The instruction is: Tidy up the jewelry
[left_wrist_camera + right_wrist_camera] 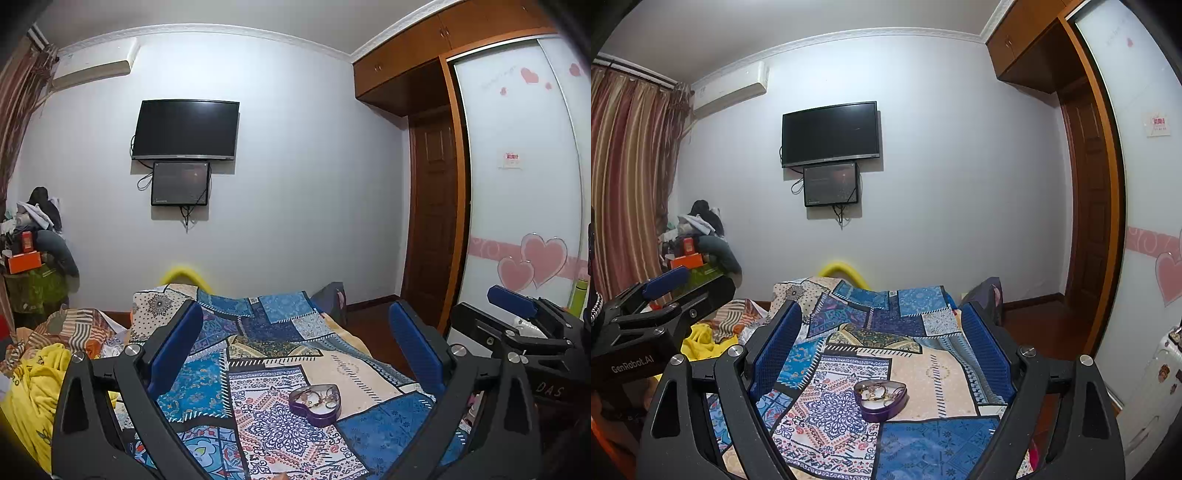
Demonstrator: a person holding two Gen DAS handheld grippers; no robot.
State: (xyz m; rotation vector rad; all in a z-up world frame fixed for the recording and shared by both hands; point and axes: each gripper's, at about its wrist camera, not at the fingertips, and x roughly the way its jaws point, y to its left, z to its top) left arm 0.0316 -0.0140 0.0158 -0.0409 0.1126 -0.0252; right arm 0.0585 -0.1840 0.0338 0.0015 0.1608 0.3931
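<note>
A purple heart-shaped tin [315, 405] lies open on the patterned bedspread and holds a tangle of gold-coloured jewelry [320, 397]. It also shows in the right wrist view [881, 401] with the jewelry [876, 392] inside. My left gripper [295, 325] is open and empty, held above the bed short of the tin. My right gripper [882, 321] is open and empty too, likewise above and short of the tin. The right gripper shows at the right edge of the left wrist view [524, 314]; the left gripper shows at the left of the right wrist view [665, 291].
The bed [258, 332] carries a blue patchwork cover. A yellow blanket [33, 391] and striped cloth lie at its left. A TV [185, 129] hangs on the far wall. A wardrobe with heart stickers [517, 184] stands right. Piled clothes and boxes [29, 236] sit at the left.
</note>
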